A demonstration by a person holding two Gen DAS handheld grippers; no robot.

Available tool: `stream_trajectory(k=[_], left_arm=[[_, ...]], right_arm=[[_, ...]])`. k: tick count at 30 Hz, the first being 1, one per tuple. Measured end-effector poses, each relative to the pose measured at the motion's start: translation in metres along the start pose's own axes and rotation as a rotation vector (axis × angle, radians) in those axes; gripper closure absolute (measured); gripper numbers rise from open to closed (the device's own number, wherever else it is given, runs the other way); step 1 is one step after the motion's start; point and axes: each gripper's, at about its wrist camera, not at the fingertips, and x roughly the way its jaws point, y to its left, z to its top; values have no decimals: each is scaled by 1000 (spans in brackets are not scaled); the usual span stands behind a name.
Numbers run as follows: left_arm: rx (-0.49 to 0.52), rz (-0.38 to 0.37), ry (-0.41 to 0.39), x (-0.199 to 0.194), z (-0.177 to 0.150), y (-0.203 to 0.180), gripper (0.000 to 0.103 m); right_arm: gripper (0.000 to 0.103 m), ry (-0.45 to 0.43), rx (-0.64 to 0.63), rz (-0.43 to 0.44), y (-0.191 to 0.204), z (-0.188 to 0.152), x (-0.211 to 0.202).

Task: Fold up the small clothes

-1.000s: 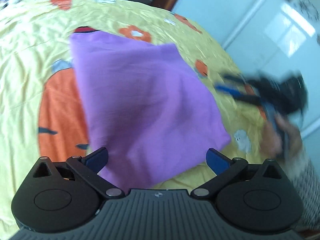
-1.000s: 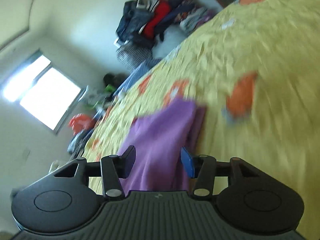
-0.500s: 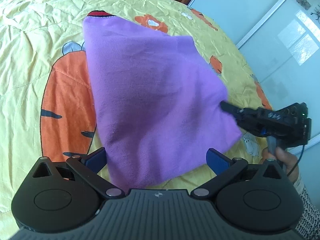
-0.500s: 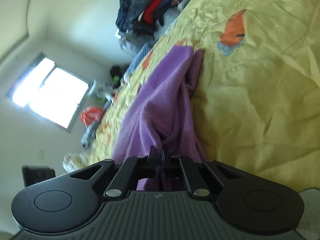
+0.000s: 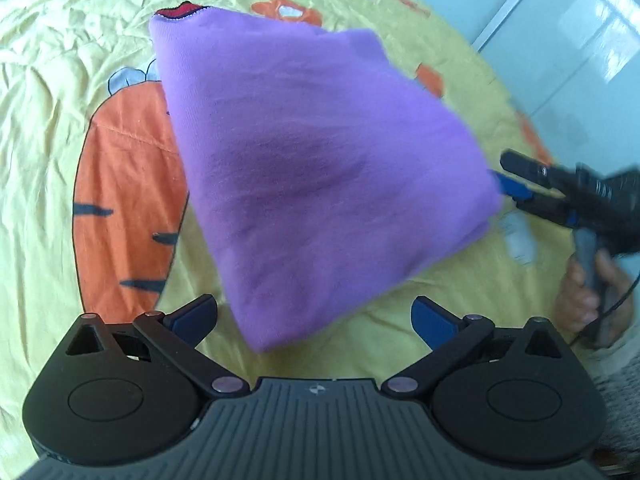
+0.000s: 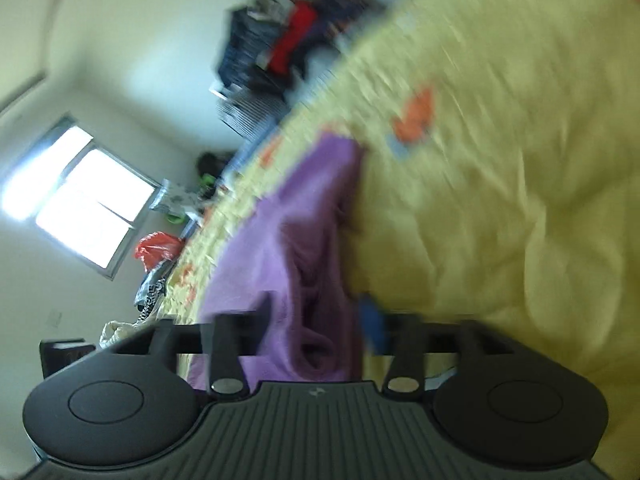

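A folded purple garment [image 5: 312,160] lies on the yellow carrot-print bedsheet [image 5: 128,200]. My left gripper [image 5: 314,316] hovers over the garment's near corner, open wide, its blue pads clear of the cloth on both sides. My right gripper [image 5: 506,174] is at the garment's right edge, held by a hand [image 5: 588,292]. In the blurred right wrist view the right gripper [image 6: 306,316] has its jaws opening, with bunched purple garment [image 6: 288,240] lying loose between them and not pinched.
A heap of dark and red clothes [image 6: 280,52] sits at the far end of the bedsheet [image 6: 500,200]. A bright window [image 6: 80,204] and a red bag [image 6: 158,248] lie beyond the bed. Glossy wardrobe doors [image 5: 560,40] stand on the right.
The right gripper came in open, shut on the garment's right edge half a second ago, and now its jaws stand apart again. The left gripper has hardly moved.
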Motion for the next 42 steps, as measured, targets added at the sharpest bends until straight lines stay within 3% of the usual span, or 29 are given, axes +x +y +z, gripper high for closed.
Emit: stream_trajectory(k=[2,7,9,13,18,22,25,27,30,32,34,36,39,40,41,42], left_arm=[[-36,-29,-52,-14,-1,7,0],[-205,-55,-90,-21,1,36,1],[-248,-76,-89,-21,3,42,1],[-235,-75,-82,-23,6,36,1],[-182,-87,-81,-26,15,22,0],[-133,-86,-76,-21,25,8,0],[-81,-49,-66,-10,32,-2,0],[-15,3,-33,5,35,-9,0],[73,85,10,24,33,-17,0],[127,117,10,28,30,-23,0],[137,126,6,28,26,-24,0],[124,119,3,27,24,-22,0],[99,103,0,24,22,-17,0],[89,99,1,23,22,-16,0],[79,94,3,21,23,-15,0],[70,88,4,20,23,-14,0]], right_arm=[[48,2,-68,26,11,-4,-11],[50,69,-233,-17,25,-19,0],[100,75,-290,-22,27,-26,6],[100,43,-294,-14,35,-29,-1],[101,-1,-138,90,29,-14,-24],[101,30,-178,16,34,-21,-31],[100,149,-177,-85,22,-33,-11],[94,196,-193,-111,23,-33,-4],[73,153,-200,-116,32,-16,-4],[72,91,-163,-108,29,3,1],[72,69,-43,-57,14,24,17],[72,61,-4,-32,4,38,35],[72,125,113,28,-15,48,65],[75,133,108,21,-16,48,71],[97,133,91,-2,-14,48,75],[97,127,94,15,-14,47,75]])
